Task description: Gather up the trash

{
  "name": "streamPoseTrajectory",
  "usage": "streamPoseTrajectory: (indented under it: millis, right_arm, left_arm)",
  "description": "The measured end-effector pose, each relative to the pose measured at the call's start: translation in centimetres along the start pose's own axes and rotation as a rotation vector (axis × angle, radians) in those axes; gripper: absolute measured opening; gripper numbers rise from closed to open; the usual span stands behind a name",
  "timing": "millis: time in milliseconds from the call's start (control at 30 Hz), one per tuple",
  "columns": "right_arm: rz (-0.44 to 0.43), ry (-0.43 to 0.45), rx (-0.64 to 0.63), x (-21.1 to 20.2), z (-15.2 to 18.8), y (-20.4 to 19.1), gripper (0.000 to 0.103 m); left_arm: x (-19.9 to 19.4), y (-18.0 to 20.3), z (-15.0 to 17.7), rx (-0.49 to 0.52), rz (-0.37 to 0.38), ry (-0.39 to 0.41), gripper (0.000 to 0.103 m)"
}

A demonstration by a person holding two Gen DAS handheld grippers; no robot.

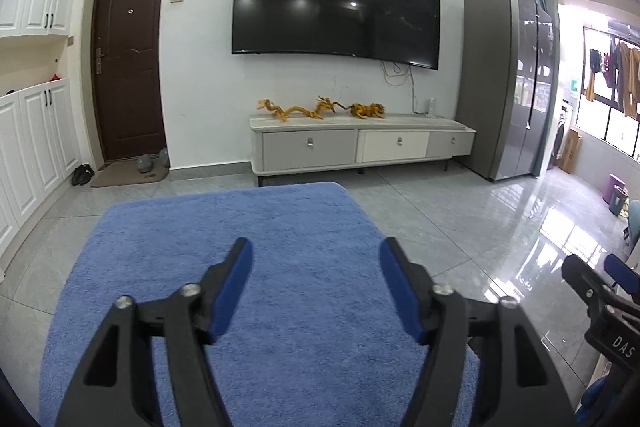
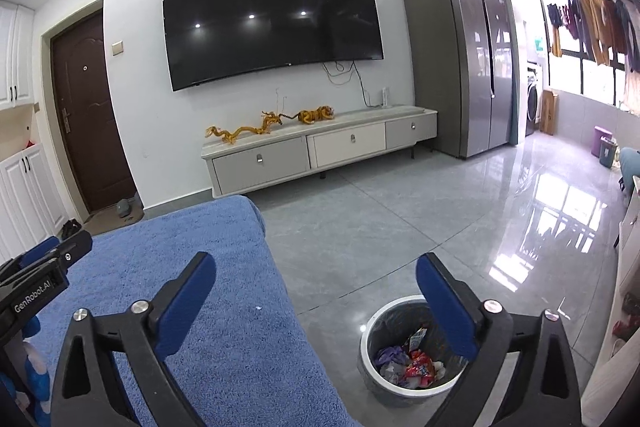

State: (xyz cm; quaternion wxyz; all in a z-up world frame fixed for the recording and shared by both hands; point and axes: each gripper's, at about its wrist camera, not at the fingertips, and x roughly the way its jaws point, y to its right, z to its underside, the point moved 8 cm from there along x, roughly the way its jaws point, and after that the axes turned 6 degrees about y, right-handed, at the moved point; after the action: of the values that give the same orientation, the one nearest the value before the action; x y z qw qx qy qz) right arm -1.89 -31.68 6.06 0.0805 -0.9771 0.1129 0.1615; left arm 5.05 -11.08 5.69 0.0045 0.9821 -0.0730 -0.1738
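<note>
the left tool (image 1: 316, 251) is held level with its blue-padded fingers (image 1: 234, 291) spread wide and nothing between them. the right tool (image 2: 316, 267), just beside it, is likewise spread wide and holds nothing.

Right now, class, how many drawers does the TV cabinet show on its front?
3 drawers: the left drawer, the middle drawer and the right drawer, side by side along the TV cabinet. None looks hidden.
</note>
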Motion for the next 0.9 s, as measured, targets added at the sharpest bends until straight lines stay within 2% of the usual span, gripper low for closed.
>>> streamPoseTrajectory:
  millis: [400,900]
  right_arm:
    - [0.055,0.07,0.014,-2.1,-0.5,0.4,0.103]
    - [0.062,0.078,0.02,-2.9,-0.3,0.5,0.103]
  left_arm:
    - [-2.7,-0.9,-0.5,0.004,-0.03,0.068,0.08]
    - [-5.0,-0.8,-1.0,0.022,-0.04,0.127,0.08]
